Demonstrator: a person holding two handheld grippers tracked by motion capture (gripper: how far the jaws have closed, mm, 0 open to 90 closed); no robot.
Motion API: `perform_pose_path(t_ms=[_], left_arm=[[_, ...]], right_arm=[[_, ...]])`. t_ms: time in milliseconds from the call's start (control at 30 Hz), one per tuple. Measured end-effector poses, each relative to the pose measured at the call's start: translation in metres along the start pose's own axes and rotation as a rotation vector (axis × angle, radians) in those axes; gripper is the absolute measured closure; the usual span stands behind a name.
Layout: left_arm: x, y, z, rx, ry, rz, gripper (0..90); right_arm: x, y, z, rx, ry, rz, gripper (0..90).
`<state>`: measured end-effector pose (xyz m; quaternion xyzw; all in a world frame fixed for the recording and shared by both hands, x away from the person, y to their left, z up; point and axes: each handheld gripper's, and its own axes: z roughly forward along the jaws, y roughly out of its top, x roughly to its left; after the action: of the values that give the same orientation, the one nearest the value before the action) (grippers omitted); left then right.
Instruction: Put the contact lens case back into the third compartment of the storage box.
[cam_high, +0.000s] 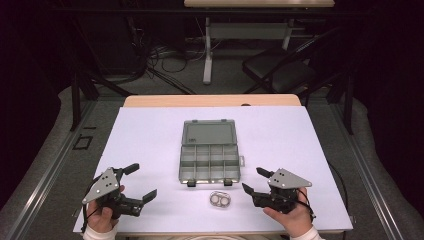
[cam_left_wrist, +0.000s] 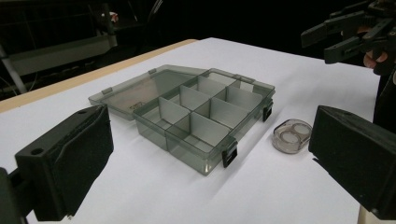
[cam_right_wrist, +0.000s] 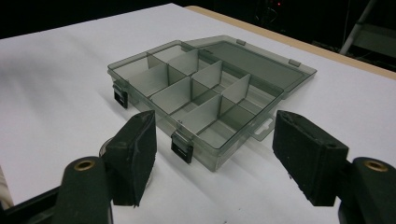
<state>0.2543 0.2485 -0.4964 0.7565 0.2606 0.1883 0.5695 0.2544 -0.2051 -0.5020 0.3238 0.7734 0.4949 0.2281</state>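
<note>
Between both grippers: lens case, long axis left-right | left jaws open | right jaws open

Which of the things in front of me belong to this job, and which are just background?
In the job:
- open grey compartment box, lid laid flat, compartments empty
- small clear round-lidded case in front of it
- left gripper and right gripper, both empty

Just about:
- folding chair behind the table
- cables on the floor
- table leg beyond
</note>
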Motion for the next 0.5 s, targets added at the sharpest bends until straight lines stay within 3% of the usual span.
perform_pose_path(t_ms=[167, 500], left_arm=[[0.0002, -0.0002, 0.0009, 0.006, 0.002, 0.000, 0.2], [-0.0016, -0.0011, 0.0000, 0.017, 0.007, 0.004, 0.2]], right_arm=[[-0.0016, 0.0012, 0.0016, 0.029, 0.050, -0.009, 29.9], [-0.0008, 0.0035, 0.0089, 0.107, 0.126, -0.088, 32.7]])
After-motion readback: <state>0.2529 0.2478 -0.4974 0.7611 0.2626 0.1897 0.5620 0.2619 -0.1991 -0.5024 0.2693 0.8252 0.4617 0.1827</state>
